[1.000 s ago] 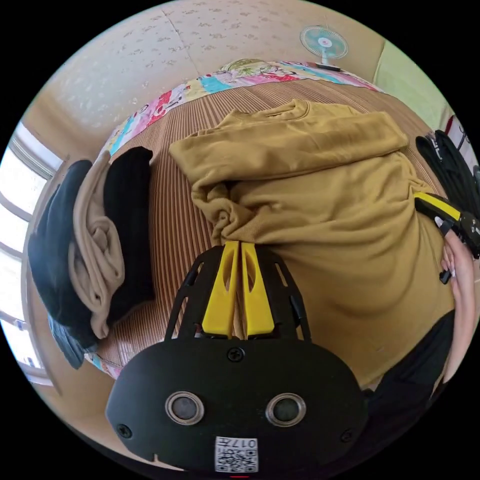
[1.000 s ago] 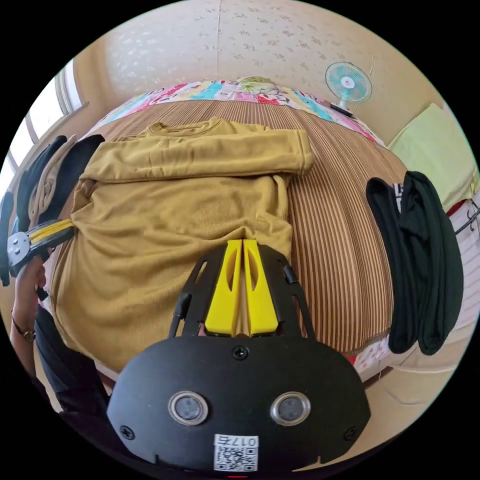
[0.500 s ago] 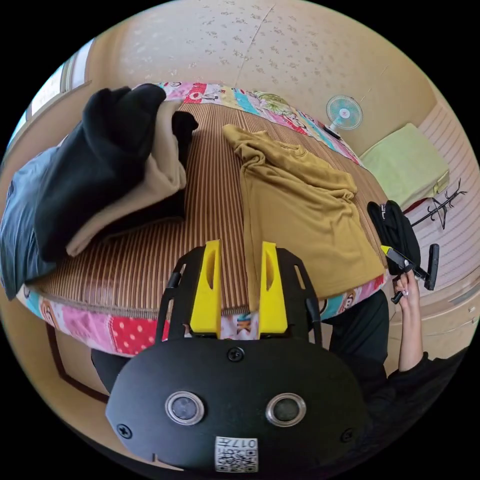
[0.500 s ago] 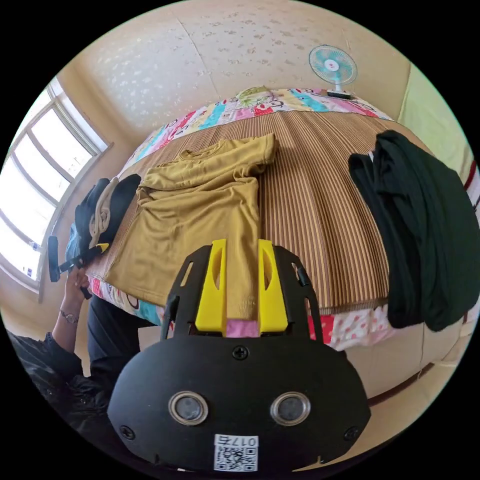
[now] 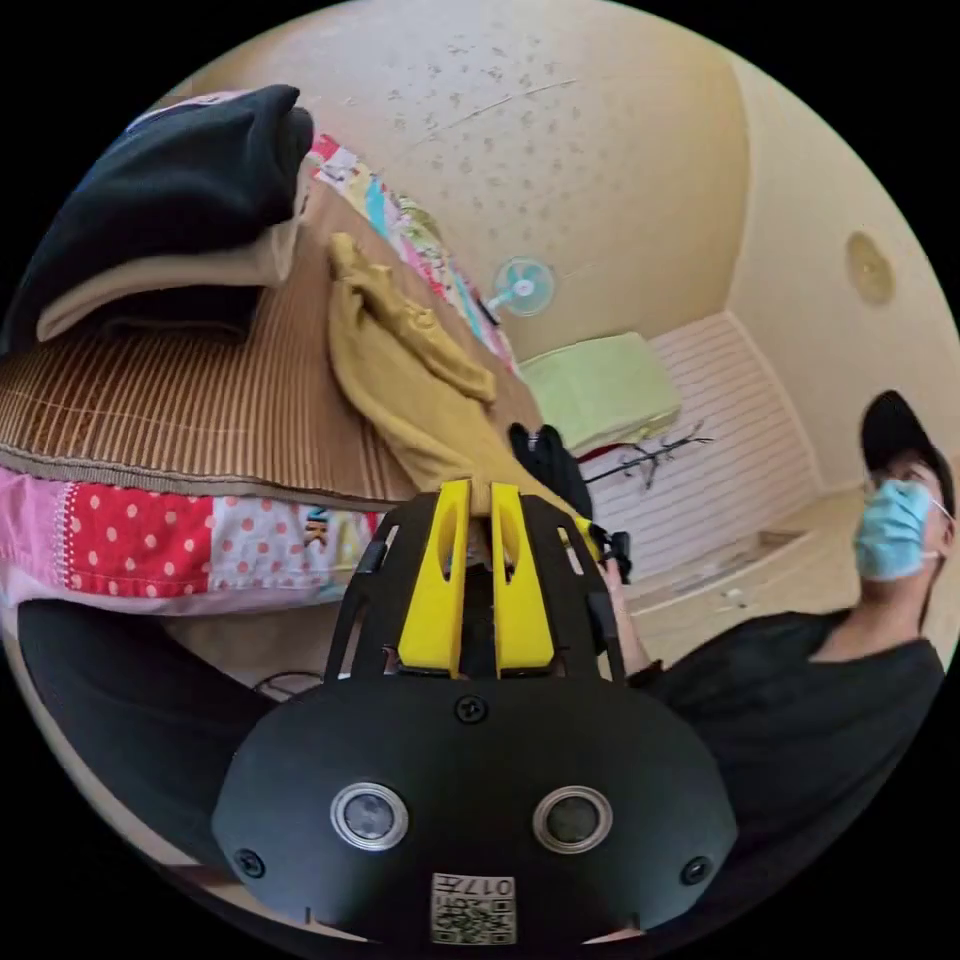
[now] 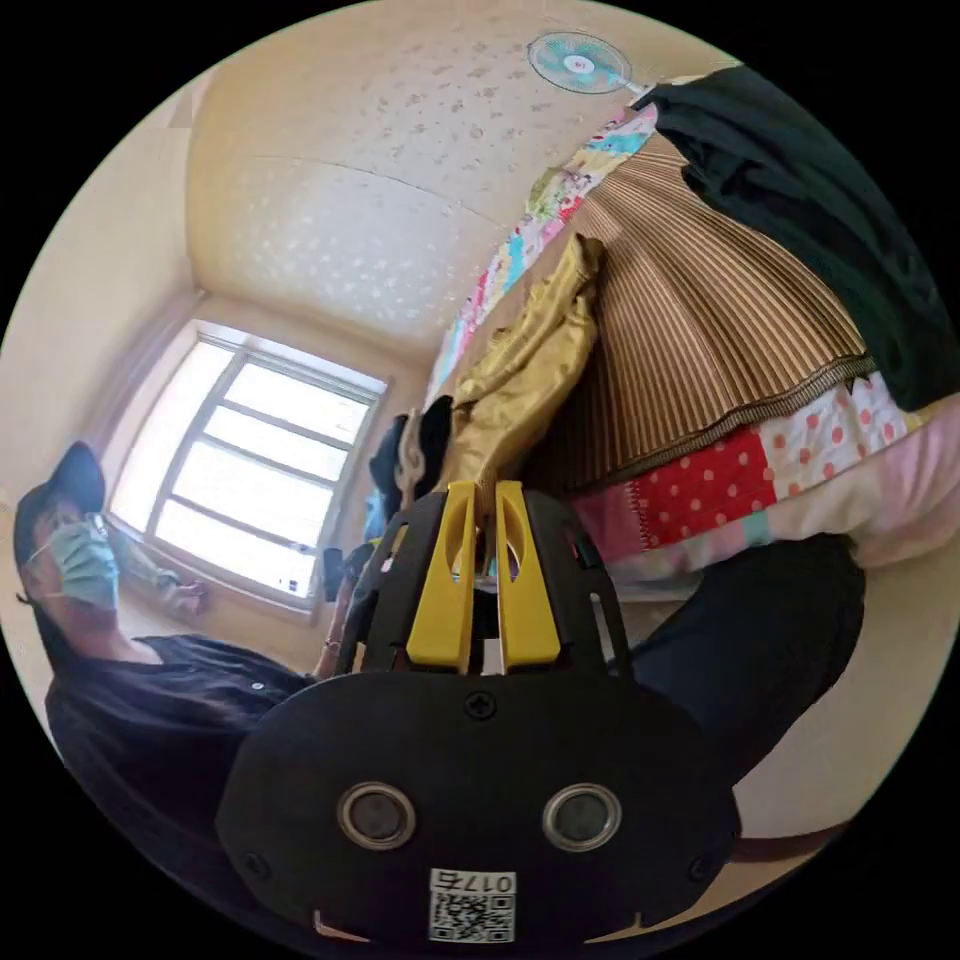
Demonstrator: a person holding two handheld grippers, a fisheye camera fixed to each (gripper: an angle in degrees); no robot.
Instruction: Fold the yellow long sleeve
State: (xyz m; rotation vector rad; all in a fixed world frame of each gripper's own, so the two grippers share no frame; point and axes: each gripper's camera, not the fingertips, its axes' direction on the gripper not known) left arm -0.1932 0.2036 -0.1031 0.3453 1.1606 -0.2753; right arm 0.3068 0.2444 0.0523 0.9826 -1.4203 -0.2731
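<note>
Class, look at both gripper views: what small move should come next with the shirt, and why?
Probably lift the hem and carry it toward the collar. Both the left gripper and the right gripper look closed on the near edge of the mustard-yellow long-sleeve shirt, which hangs over the striped mat's edge.

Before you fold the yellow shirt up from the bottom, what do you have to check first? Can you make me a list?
1. Left gripper pinching the yellow shirt hem: ok, jaws nearly together at the fabric's edge.
2. Right gripper pinching the hem: ok, same.
3. Sleeves folded in: cannot tell, the shirt is seen edge-on.
4. Striped mat beside the shirt bare: ok.
5. Stack of folded clothes apart from the shirt: ok.
6. Dark garment apart from it: ok.
</note>
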